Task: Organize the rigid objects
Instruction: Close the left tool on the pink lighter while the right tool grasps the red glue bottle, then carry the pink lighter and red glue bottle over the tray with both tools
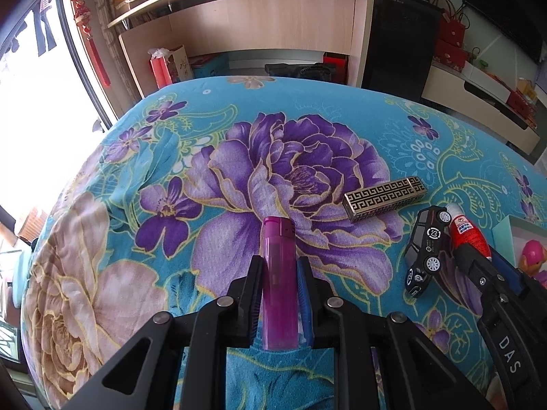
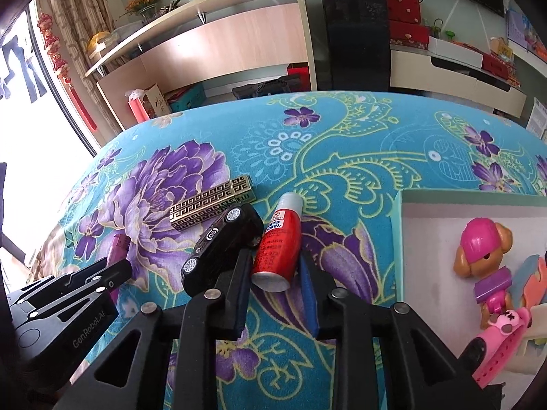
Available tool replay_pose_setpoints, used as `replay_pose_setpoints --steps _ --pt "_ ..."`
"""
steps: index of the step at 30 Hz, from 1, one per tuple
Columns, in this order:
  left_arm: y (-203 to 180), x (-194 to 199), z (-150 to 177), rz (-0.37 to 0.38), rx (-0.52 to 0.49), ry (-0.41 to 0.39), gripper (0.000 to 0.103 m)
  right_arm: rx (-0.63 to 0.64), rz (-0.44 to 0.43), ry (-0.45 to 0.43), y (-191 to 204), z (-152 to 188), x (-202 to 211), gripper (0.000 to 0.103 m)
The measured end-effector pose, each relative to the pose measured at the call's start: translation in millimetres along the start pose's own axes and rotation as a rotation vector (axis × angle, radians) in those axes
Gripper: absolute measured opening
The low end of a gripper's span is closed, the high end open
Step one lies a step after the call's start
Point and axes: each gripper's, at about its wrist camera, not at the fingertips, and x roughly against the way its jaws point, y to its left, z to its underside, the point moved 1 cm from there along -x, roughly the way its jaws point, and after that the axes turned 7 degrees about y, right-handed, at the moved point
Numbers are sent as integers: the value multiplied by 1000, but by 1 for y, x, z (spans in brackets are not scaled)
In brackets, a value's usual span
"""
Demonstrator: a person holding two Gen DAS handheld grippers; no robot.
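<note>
1. On the teal cloth with purple and beige flower print, far left of the working area: the left gripper, black frame, blue pad on one finger, pointing steeply down at the cloth.
2. Left gripper jaws nearly closed, pads pressed on both sides of the translucent purple plastic lighter; the lighter is gripped along its lower body, cap end sticking out past the fingertips over the big purple flower.
3. In the right wrist view only the tip of that lighter shows, behind the left gripper's black body.
4. Next right: the gold-and-black rectangular metal case with Greek-key pattern, lying flat on the cloth, free, apart from both tools.
5. Just beside it, nearer the cameras: the black toy car with white wheels, tipped on its side, touching the left finger of the right gripper.
6. Right gripper jaws narrowed around the red cylindrical bottle with silver ends and white label; the bottle lies on the cloth between the fingers, bottom end towards the camera. Left finger looks to be touching it; contact on the blue-pad side can't be told, so a firm grip is not confirmed.
7. From the left wrist view the same bottle sits at the right gripper's tip, next to the car.
8. Far right: pale green shallow box with white floor, holding a pink-helmeted toy pup figure and a pink plastic toy.
</note>
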Motion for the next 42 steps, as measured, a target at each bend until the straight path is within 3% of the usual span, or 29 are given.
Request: replay_pose_setpoints --steps 14,25,32,42 --pt "-7 47 -8 28 -21 -130 21 -11 -49 -90 -8 -9 45 21" --pt "-36 72 -10 73 -90 -194 21 -45 -31 -176 -30 -12 84 21" --pt "-85 85 -6 148 -205 -217 21 -123 72 -247 -77 -11 118 21" --pt "-160 92 11 277 -377 -205 21 -282 198 -276 -154 5 149 21"
